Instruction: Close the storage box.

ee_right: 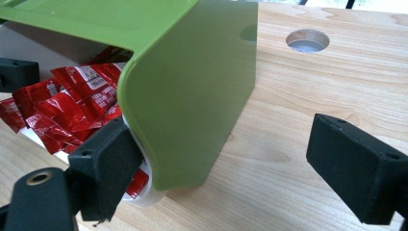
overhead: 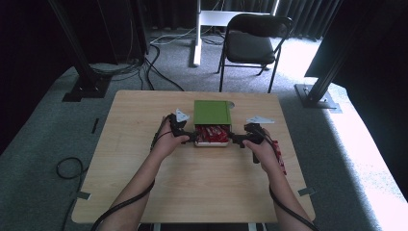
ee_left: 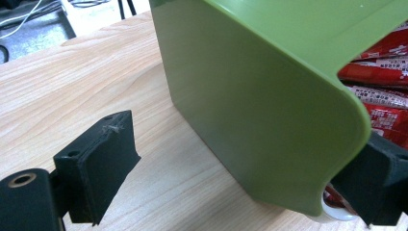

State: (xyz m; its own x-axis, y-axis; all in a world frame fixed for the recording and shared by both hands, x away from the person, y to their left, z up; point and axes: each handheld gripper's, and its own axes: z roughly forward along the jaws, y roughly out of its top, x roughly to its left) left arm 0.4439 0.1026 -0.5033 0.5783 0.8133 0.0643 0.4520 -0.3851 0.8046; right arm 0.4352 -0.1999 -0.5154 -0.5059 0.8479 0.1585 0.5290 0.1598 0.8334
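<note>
Smooth green lid [overhead: 211,112], glossy plastic with rounded corners, sits partly over a white box [overhead: 211,143] near the middle of the pale wood-grain table [overhead: 192,192]. The box is full of crinkled red foil packets [overhead: 212,133], exposed at my near side. My left gripper [overhead: 191,137] stands with its matte black jaws apart, straddling the lid's left corner. My right gripper [overhead: 235,138] is likewise spread wide across the right corner. More red packets [overhead: 279,155] lie by my right hand [overhead: 263,151].
</note>
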